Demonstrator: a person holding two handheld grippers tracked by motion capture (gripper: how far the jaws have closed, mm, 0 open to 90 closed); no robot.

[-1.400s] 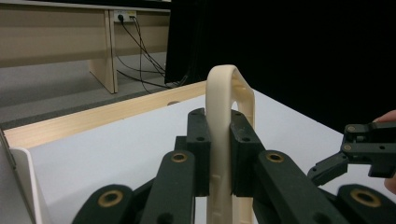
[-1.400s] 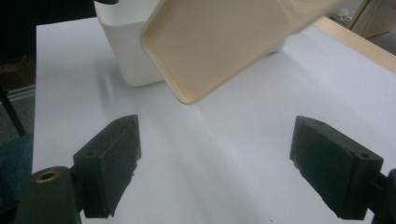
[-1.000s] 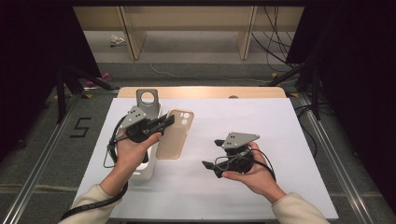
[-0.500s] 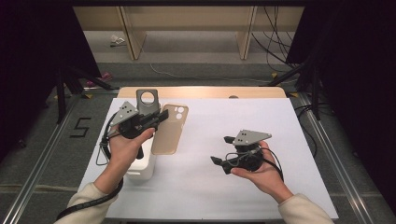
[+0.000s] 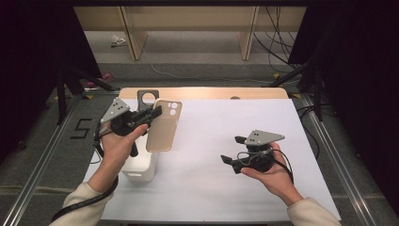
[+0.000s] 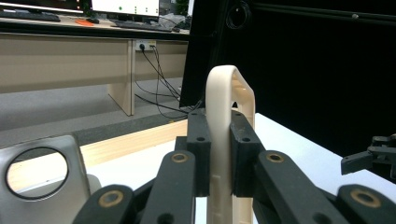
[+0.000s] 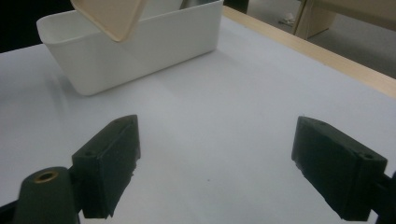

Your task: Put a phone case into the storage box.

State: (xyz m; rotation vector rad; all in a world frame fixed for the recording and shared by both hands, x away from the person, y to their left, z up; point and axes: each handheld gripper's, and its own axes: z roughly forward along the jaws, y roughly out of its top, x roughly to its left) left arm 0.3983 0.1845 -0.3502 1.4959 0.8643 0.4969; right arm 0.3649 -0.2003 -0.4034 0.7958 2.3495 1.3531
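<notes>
A: Item one, your left tongs (image 5: 156,113): the jaws were clamped on the long edge of the beige phone case (image 5: 164,126), which you held lifted above the white table (image 5: 207,141). The left gripper view showed what the high view could not: the case edge-on and upright, pinched squarely between the two black pads (image 6: 198,154).

B: And item two?

A: Your right tongs (image 5: 233,150): jaws spread wide, nothing between them, held over the table well apart from the case. The right gripper view showed both pads (image 7: 112,163) over bare white surface, with the white bin (image 7: 135,42) beyond and a corner of the case hanging over its rim.

B: Where was the case relative to the bin?

A: In the high view, up and just right of the bin (image 5: 141,165), beside your left hand (image 5: 115,146). A grey metal plate with a round hole (image 5: 147,99) stood behind it.

B: Any writing?

A: A "5" marked on the floor (image 5: 81,128) left of the table. No brand on the case could be read.
</notes>
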